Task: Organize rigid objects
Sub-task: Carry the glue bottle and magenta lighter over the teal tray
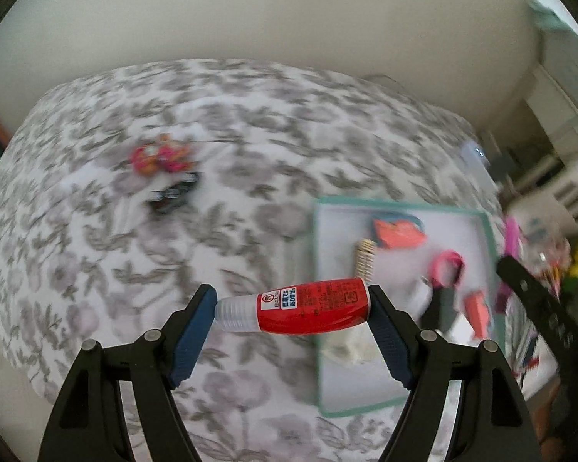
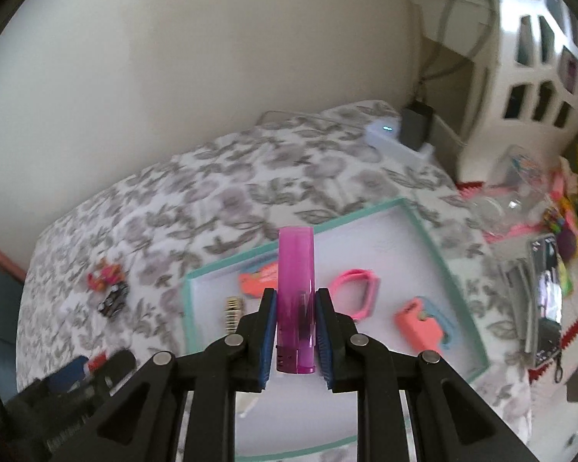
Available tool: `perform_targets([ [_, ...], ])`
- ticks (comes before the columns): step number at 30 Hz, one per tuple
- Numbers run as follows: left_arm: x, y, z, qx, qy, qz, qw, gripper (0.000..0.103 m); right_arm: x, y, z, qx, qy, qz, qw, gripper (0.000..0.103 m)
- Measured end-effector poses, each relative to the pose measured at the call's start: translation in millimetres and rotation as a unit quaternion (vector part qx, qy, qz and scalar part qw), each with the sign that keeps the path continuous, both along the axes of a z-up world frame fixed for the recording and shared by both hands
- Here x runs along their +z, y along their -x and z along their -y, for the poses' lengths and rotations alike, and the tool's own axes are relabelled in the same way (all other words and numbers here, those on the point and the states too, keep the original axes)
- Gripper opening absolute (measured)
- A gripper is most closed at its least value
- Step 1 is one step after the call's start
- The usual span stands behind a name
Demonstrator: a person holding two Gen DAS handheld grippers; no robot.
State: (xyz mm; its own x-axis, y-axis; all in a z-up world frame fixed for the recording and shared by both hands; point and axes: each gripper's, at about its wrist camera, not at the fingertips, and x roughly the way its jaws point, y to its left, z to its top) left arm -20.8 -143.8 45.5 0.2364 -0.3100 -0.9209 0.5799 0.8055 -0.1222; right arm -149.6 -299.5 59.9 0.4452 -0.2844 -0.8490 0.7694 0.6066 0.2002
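1. From the left wrist view I get heavy motion blur: the pink and orange item and the dark item just beside it on the floral cover are smears I cannot identify.
2. The teal-rimmed tray is blurred too, and its near right corner is hidden behind my gripper finger.
3. A pale crumpled thing in the tray is too soft to name.
4. In the right wrist view, the left gripper is a dark blur at the lower left, partly cut by the edge.
5. The clutter at the right rim is too small and distorted to sort out.
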Motion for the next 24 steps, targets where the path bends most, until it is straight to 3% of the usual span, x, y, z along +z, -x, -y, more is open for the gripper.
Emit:
perform_targets([
  [5,-11.8,27.7,28.6,-0.050,-0.017,0.006,0.9986,0.079,-32.7,6.8,19.2,-0.013,-0.036,-0.041,0.998,0.021],
  [11,-29.3,43.0,47.0,-0.076,-0.033,-0.004,0.9966,0.079,-71.8,12.7,30.0,-0.027,-0.076,-0.087,0.993,0.021],
  [24,-46.0,51.5,59.0,-0.094,-0.044,-0.016,0.9944,0.079,-79.4,11.7,32.8,-0.024,-0.081,-0.101,0.991,0.021],
])
